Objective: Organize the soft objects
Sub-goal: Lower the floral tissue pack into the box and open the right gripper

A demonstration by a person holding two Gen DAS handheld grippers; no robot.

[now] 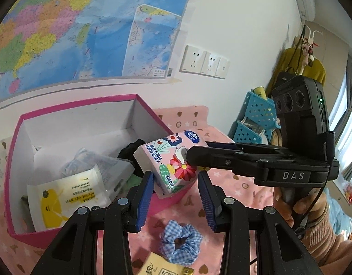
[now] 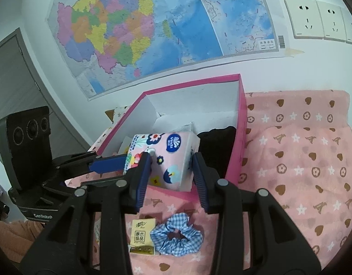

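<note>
A pink flowered tissue pack [image 1: 169, 160] [image 2: 166, 151] hangs tilted over the near right corner of the pink box [image 1: 79, 105] [image 2: 192, 82]. My right gripper [image 1: 199, 151] [image 2: 171, 160] is shut on it, one finger on the printed face and one behind. My left gripper [image 1: 174, 176] [image 2: 123, 171] looks shut on the pack's lower end, with both blue pads against its sides. Inside the box lie a yellow-and-white wet wipes pack [image 1: 63, 199], a clear plastic bag [image 1: 93, 162] and a black cloth [image 1: 130, 151] [image 2: 219, 142]. A blue checked scrunchie [image 1: 173, 229] [image 2: 192, 238] lies on the blanket below the grippers.
A small yellow tissue pack [image 1: 162, 268] [image 2: 141, 233] lies beside the scrunchie. The pink patterned blanket [image 2: 301, 160] stretches to the right of the box. Blue plastic baskets [image 1: 256, 119] stand at the far right by the wall. A hand [image 1: 301, 206] holds the right gripper's handle.
</note>
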